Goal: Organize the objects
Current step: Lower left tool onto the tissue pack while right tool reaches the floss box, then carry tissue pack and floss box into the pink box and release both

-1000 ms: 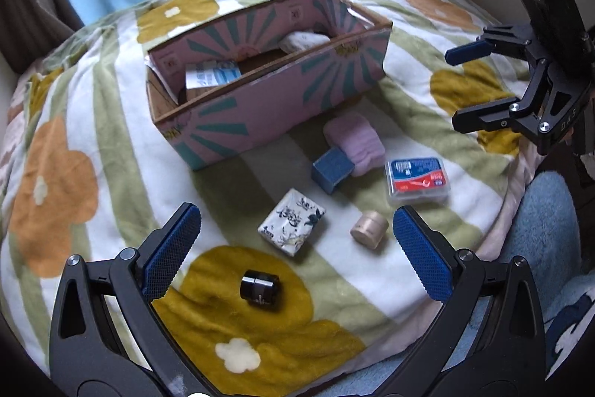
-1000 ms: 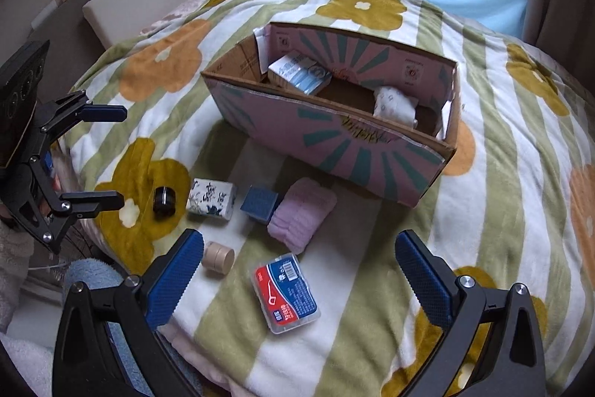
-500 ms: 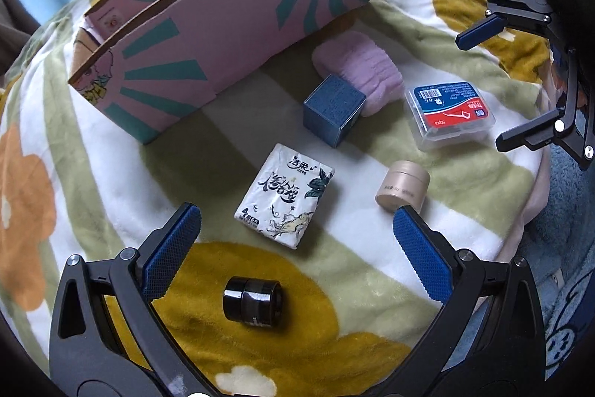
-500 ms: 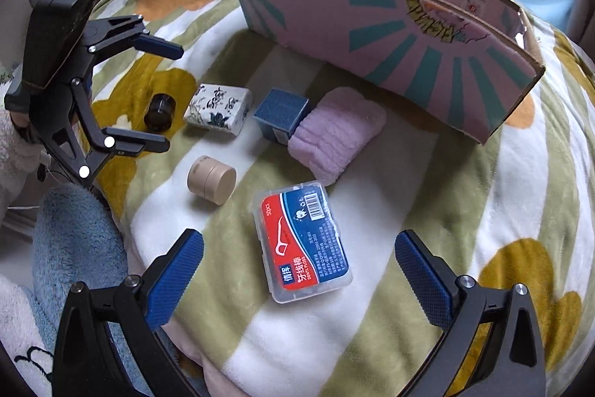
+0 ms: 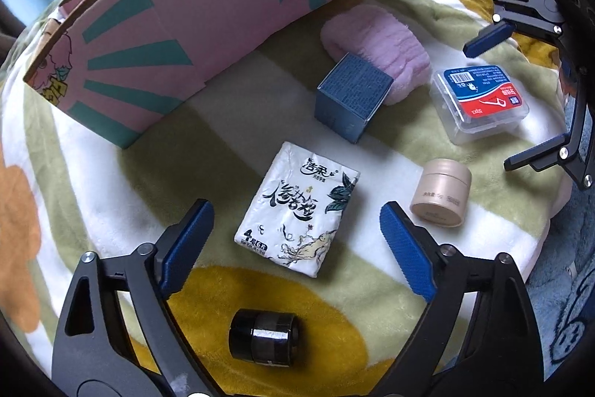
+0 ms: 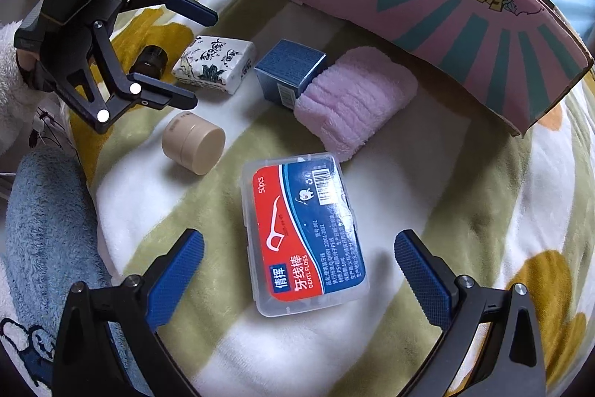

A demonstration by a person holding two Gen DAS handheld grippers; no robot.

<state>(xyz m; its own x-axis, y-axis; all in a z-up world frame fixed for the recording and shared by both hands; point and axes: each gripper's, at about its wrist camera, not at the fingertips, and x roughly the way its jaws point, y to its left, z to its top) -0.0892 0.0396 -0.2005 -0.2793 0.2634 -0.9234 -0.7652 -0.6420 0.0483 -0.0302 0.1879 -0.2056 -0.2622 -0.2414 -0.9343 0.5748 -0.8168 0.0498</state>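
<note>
My left gripper (image 5: 294, 206) hangs over the white tissue pack (image 5: 301, 211). Its jaws are closing, the pack lies between the blue pads, and they do not touch it. My right gripper (image 6: 299, 234) straddles the clear dental floss box (image 6: 297, 203) with the red and blue label. Its jaws are closing too, and a gap shows on both sides. Behind stands the pink cardboard box (image 5: 208, 6) with teal rays, its inside hidden from here.
On the flowered blanket (image 6: 465, 192) lie a small blue box (image 5: 351, 99), a folded lilac towel (image 5: 379, 43), a beige jar (image 5: 442, 192) and a black jar (image 5: 264, 332). The blanket's edge drops to a blue cloth (image 6: 44, 229) at the near side.
Both grippers have come down close over the blanket. The tissue pack now sits between the left pads and the floss box between the right pads. Both pairs of jaws have narrowed slightly.
</note>
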